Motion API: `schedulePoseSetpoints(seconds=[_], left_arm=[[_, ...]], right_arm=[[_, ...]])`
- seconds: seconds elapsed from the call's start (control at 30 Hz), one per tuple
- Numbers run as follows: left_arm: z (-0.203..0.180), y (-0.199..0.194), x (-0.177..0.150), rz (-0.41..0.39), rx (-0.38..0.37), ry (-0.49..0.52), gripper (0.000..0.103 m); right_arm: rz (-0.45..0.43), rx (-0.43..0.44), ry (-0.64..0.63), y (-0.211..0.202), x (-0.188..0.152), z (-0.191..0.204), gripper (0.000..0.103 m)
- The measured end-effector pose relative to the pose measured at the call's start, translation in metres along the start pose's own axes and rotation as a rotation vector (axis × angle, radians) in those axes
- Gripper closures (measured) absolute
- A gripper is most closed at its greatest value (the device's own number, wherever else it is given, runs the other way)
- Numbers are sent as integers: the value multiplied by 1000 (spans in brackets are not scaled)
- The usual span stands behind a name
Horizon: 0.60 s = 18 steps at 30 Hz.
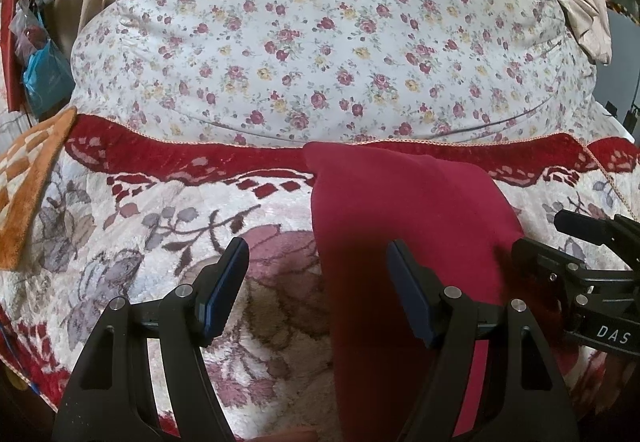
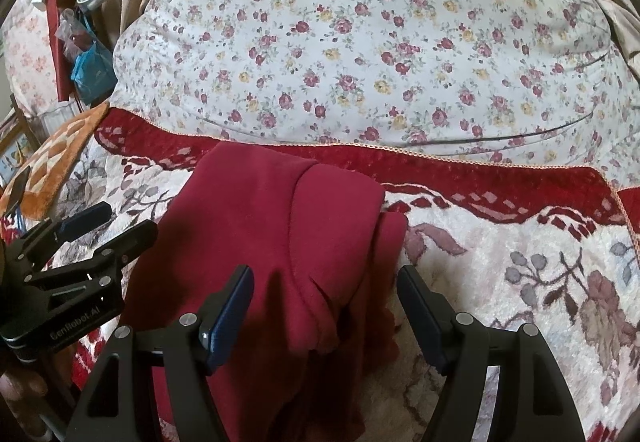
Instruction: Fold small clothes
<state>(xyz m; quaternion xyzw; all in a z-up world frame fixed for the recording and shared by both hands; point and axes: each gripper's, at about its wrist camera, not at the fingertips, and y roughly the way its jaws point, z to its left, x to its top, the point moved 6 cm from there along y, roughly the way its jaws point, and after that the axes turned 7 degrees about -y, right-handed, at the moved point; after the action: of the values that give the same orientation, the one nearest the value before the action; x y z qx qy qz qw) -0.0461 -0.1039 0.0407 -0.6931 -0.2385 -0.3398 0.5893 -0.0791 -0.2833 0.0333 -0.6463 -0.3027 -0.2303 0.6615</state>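
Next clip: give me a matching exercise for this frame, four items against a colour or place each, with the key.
Items:
1. garment
2. mat
3. pillow
4. blanket

Descriptions:
A. white with small roses, at the back
B. plain dark red, in front of both claws
C. orange checks, far left
D. plush, red border, large leaf pattern, under the garment

Pairs: 1-B, 2-C, 3-A, 4-D

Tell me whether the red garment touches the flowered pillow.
Cannot tell. In the left wrist view the red garment ends right at the flowered pillow, hiding any gap; the right wrist view suggests red blanket border between them.
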Motion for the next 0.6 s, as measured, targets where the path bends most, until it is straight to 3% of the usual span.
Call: schedulePoseSetpoints(seconds=[0.6], left_arm=[[0, 3, 0, -4, 5, 5, 31]], right_arm=[[-1, 0, -5, 2, 2, 1, 31]])
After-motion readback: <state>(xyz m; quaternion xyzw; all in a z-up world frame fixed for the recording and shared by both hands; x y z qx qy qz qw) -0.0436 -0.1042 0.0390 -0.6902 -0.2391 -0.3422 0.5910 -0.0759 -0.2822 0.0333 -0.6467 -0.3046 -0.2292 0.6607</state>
